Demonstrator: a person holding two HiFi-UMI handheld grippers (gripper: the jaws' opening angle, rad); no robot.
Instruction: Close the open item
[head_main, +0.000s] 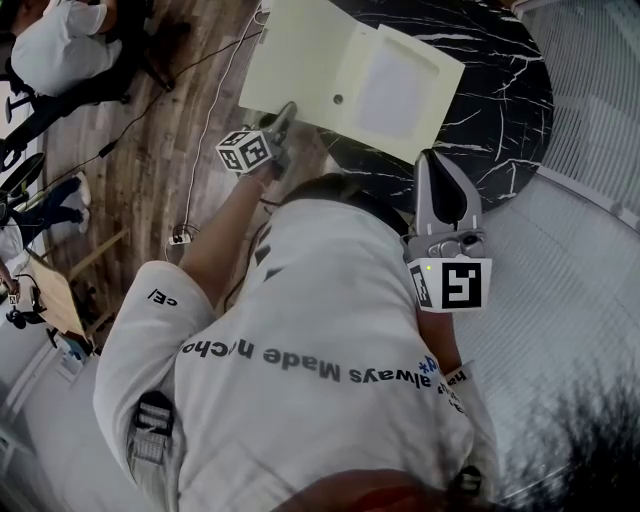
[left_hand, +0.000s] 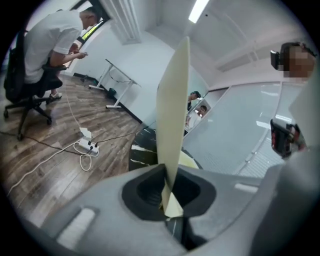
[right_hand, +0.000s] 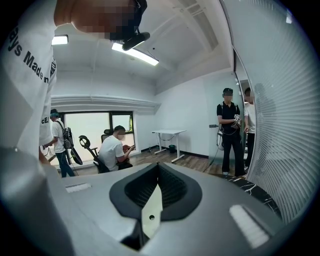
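A flat cream box (head_main: 400, 90) lies open on the round black marble table (head_main: 505, 120). Its lid (head_main: 300, 60) is spread out to the left, past the table's edge. My left gripper (head_main: 284, 114) is shut on the lid's near edge. In the left gripper view the lid (left_hand: 172, 115) rises edge-on from between the pads of that gripper (left_hand: 170, 192). My right gripper (head_main: 433, 162) hovers over the table's near rim, right of the box and apart from it. The right gripper (right_hand: 156, 187) has its jaws together with nothing held between them.
A wooden floor (head_main: 150, 150) lies left of the table, with a power strip (head_main: 180, 238) and its cable on it. A person sits on a chair (head_main: 60, 45) at the far left. A glass wall with blinds (head_main: 590, 200) runs along the right. Two people stand near it (right_hand: 230, 130).
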